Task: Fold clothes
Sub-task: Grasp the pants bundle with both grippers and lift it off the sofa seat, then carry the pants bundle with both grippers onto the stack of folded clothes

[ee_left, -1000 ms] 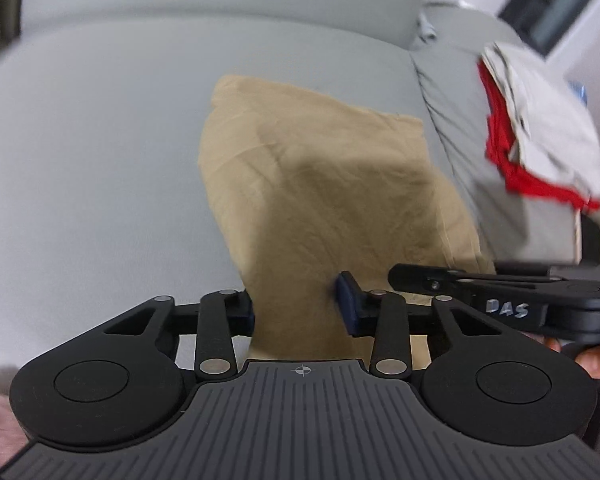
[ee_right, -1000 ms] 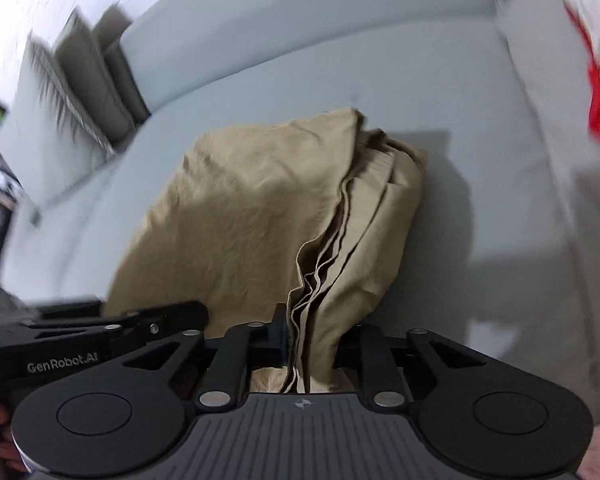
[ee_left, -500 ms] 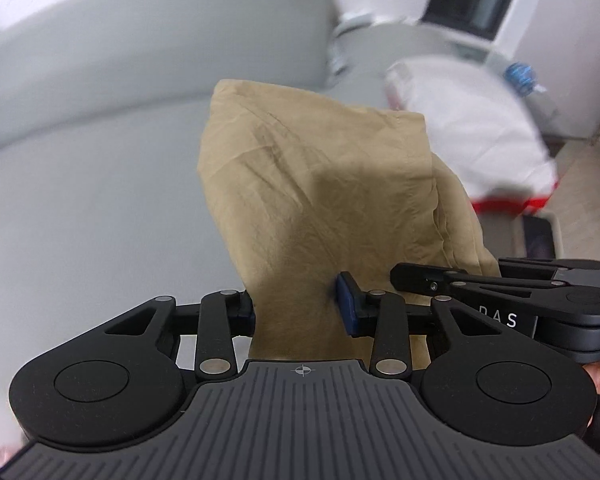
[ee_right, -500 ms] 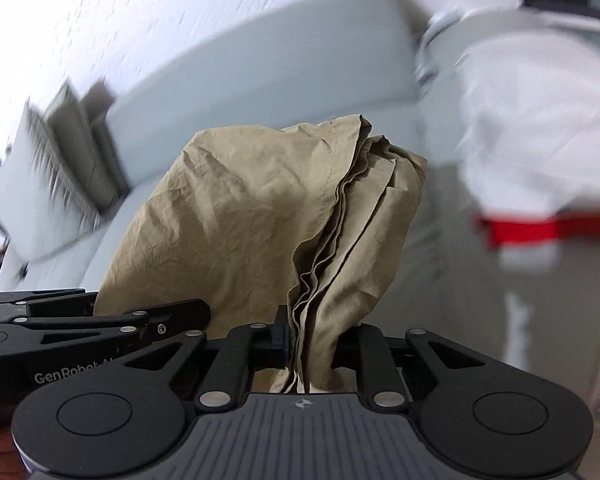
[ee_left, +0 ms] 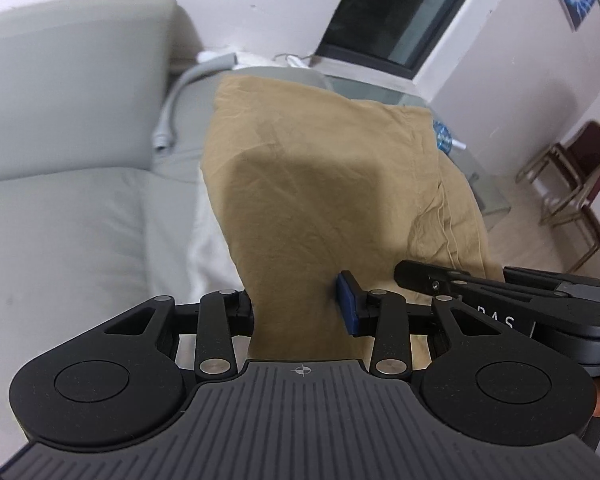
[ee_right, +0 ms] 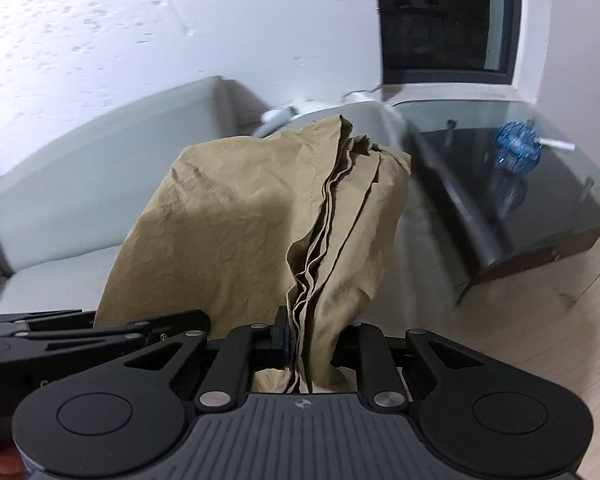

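Observation:
A folded tan garment (ee_left: 320, 200) is held up in the air between both grippers. My left gripper (ee_left: 298, 312) is shut on its near edge, with the cloth rising between the blue pads. My right gripper (ee_right: 308, 340) is shut on the stacked folded edges of the same garment (ee_right: 260, 220). The right gripper shows at the right of the left wrist view (ee_left: 500, 304), and the left gripper at the lower left of the right wrist view (ee_right: 80, 332). The two grippers are close side by side. The garment hides what lies under it.
A grey sofa (ee_left: 60, 140) is at the left with its backrest behind. A glass-topped dark table (ee_right: 500, 200) with a blue ball (ee_right: 518, 148) stands to the right. A chair (ee_left: 580, 184) stands on the wooden floor. A dark window (ee_right: 448, 16) is in the wall.
Both grippers have lifted the tan garment off the sofa seat and swung right. The red and white clothes pile has left view; the table and window now show.

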Action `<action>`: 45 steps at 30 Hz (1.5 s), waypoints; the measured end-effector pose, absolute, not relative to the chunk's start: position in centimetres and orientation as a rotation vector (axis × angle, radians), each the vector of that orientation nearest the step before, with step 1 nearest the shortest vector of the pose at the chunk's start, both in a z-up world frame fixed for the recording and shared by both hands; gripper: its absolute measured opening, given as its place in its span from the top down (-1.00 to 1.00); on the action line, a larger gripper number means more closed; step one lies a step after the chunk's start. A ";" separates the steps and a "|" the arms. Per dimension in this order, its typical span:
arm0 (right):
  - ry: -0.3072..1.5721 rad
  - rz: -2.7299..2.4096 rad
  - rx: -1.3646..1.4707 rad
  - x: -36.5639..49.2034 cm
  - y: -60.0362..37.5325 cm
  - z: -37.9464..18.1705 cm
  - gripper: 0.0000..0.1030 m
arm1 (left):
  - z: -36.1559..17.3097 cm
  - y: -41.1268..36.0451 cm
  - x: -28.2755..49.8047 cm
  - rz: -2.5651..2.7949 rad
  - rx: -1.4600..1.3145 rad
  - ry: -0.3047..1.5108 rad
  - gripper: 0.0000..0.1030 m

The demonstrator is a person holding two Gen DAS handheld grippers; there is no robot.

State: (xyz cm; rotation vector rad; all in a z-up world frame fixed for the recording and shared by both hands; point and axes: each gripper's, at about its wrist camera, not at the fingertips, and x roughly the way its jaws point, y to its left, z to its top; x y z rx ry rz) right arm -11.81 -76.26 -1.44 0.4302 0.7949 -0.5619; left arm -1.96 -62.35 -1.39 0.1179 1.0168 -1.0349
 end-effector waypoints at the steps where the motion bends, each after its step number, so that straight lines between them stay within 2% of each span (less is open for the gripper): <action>1: 0.804 -0.565 0.428 -11.6 -77.5 -1.7 0.68 | -2.0 -63.5 -1.3 -1.034 0.103 1.034 0.23; 5: 0.827 -0.564 0.424 -10.8 -80.4 -3.6 0.68 | -5.0 -65.9 1.2 -1.020 0.059 1.094 0.16; 8: 0.827 -0.583 0.462 -9.9 -82.2 -6.0 0.65 | -7.4 -67.1 2.6 -1.003 0.047 1.125 -0.06; 10: 0.811 -0.596 0.475 -10.0 -82.5 -7.2 0.53 | -8.5 -67.5 3.2 -0.998 0.040 1.130 -0.25; 11: 0.801 -0.592 0.477 -10.2 -82.6 -7.3 0.52 | -8.5 -67.4 3.3 -1.000 0.038 1.125 -0.28; 14: 0.777 -0.572 0.480 -11.1 -82.3 -6.6 0.23 | -7.2 -66.6 3.5 -1.008 0.044 1.101 -0.24; 16: 0.750 -0.562 0.457 -12.4 -82.0 -5.0 -0.21 | -5.7 -65.1 3.4 -1.016 0.033 1.061 -0.25; 19: 0.665 -0.549 0.401 -15.2 -81.0 -2.0 -0.44 | -3.3 -61.6 3.0 -1.052 -0.016 0.952 -0.30; 21: 0.595 -0.530 0.357 -17.2 -79.9 -0.1 -0.44 | -2.3 -59.9 2.5 -1.055 -0.019 0.873 -0.27; 23: 0.552 -0.504 0.330 -18.0 -79.1 0.5 -0.09 | -1.9 -59.3 1.8 -1.060 0.001 0.826 -0.17; 24: 0.538 -0.481 0.306 -18.1 -78.6 0.6 0.55 | -2.1 -59.7 1.4 -1.074 0.026 0.824 0.10; 25: 0.549 -0.472 0.277 -17.6 -78.2 0.4 0.98 | -2.3 -60.4 0.8 -1.088 0.056 0.827 0.40; 27: 0.580 -0.480 0.198 -16.1 -77.2 -0.7 0.95 | -2.8 -61.6 -0.1 -1.099 0.113 0.827 0.66; 28: 0.588 -0.483 0.168 -15.6 -76.9 -1.1 0.96 | -3.3 -62.4 -0.7 -1.102 0.153 0.820 0.71; 31: 0.705 -0.577 0.017 -13.0 -77.1 -5.0 0.95 | -5.6 -65.1 -2.5 -1.079 0.315 0.805 0.75; 33: 0.770 -0.620 0.142 -12.9 -79.1 -7.4 0.94 | -6.8 -66.1 -2.6 -1.052 0.381 0.808 0.78; 36: 0.738 -0.637 0.302 -14.0 -80.4 -8.3 0.93 | -7.5 -66.0 -1.9 -1.051 0.356 0.844 0.79; 38: 0.659 -0.616 0.402 -15.5 -80.6 -7.0 0.72 | -6.1 -64.2 -1.0 -1.079 0.243 0.880 0.61; 39: 0.621 -0.602 0.444 -16.3 -80.7 -6.3 0.37 | -5.6 -62.9 -0.8 -1.083 0.197 0.884 0.16; 40: 0.587 -0.585 0.475 -17.2 -80.6 -5.7 0.06 | -5.0 -61.1 -0.4 -1.079 0.129 0.885 -0.15; 42: 0.538 -0.537 0.527 -19.1 -80.5 -4.7 -0.15 | -4.7 -58.5 0.3 -1.058 0.031 0.894 -0.18; 45: 0.541 -0.507 0.553 -20.2 -80.4 -4.5 -0.19 | -6.0 -56.3 1.2 -1.044 -0.101 1.020 -0.09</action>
